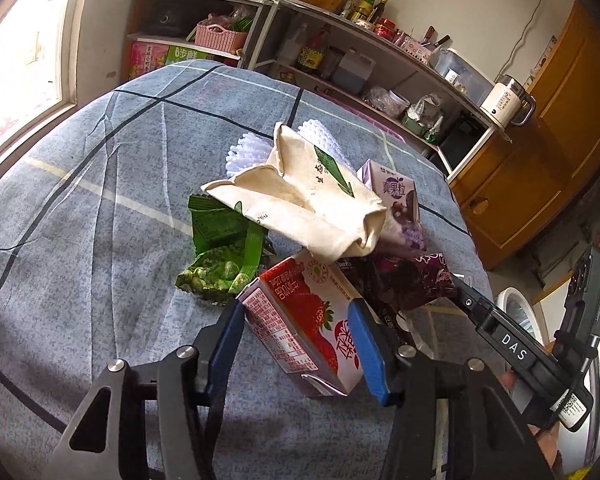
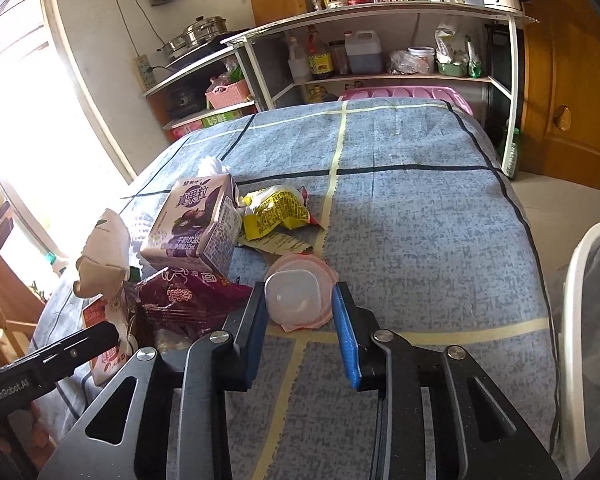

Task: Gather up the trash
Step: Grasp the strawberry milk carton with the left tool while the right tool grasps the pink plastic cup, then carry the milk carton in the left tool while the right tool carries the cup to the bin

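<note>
A blue-grey checked cloth (image 2: 420,208) covers the table. At its centre lies a trash pile: a cream paper bag (image 1: 300,192) on top, a purple carton (image 2: 196,224) at three o'clock of it, a green wrapper (image 1: 224,256) at seven. The left gripper (image 1: 300,336), its neighbour marked "DAS", is clamped on a red strawberry carton (image 1: 300,320) at six o'clock. The right gripper (image 2: 300,312) pinches a clear plastic cup (image 2: 296,300).
</note>
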`<state>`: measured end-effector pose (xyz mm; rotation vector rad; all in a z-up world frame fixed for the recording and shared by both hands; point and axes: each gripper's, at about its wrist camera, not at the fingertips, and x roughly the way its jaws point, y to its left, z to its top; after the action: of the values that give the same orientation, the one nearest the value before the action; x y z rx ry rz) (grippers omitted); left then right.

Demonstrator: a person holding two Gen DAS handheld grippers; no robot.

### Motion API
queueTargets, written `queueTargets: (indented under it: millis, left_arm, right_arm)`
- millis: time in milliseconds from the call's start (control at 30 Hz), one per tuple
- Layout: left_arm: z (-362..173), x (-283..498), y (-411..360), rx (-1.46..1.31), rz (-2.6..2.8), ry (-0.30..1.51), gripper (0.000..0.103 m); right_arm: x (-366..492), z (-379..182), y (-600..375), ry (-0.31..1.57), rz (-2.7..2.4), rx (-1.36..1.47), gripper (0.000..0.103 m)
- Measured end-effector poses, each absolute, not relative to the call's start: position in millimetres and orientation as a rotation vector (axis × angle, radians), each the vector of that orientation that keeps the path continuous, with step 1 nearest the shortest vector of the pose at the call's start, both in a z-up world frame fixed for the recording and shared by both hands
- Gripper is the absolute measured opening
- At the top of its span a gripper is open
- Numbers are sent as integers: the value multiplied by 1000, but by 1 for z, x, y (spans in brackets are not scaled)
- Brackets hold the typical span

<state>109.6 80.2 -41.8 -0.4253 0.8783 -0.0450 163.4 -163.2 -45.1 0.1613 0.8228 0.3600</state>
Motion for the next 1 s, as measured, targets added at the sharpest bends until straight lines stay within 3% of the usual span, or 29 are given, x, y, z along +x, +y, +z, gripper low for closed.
queueTargets:
  millis: [167,367,433,500,567,600,800,1000]
  left_arm:
    - [-37,106,80,-423,-60,858,33]
    - [-34,102,81,-417,-70,850,26]
    - [-35,104,81,-421,-72,848,26]
    - [-39,109,85,-457,-56,857,38]
    - [-47,113,86,-477,-46,895,66]
    - [-50,113,85,-491,-56,904,68]
    - [-53,116,83,-518,-67,907,68]
    - [-60,127,85,-620,-131,916,57]
  right_arm:
    - [161,-44,-164,816,372,172,29]
    - [156,-43,-168,805,374,184,29]
    - [155,-43,-169,805,376,186,29]
    - [153,-42,-169,805,378,190,29]
    - [152,-42,-170,805,376,193,29]
    - [151,-42,-170,803,375,194,29]
    - [148,-40,-173,795,374,196,29]
    - [144,-40,-176,790,371,204,29]
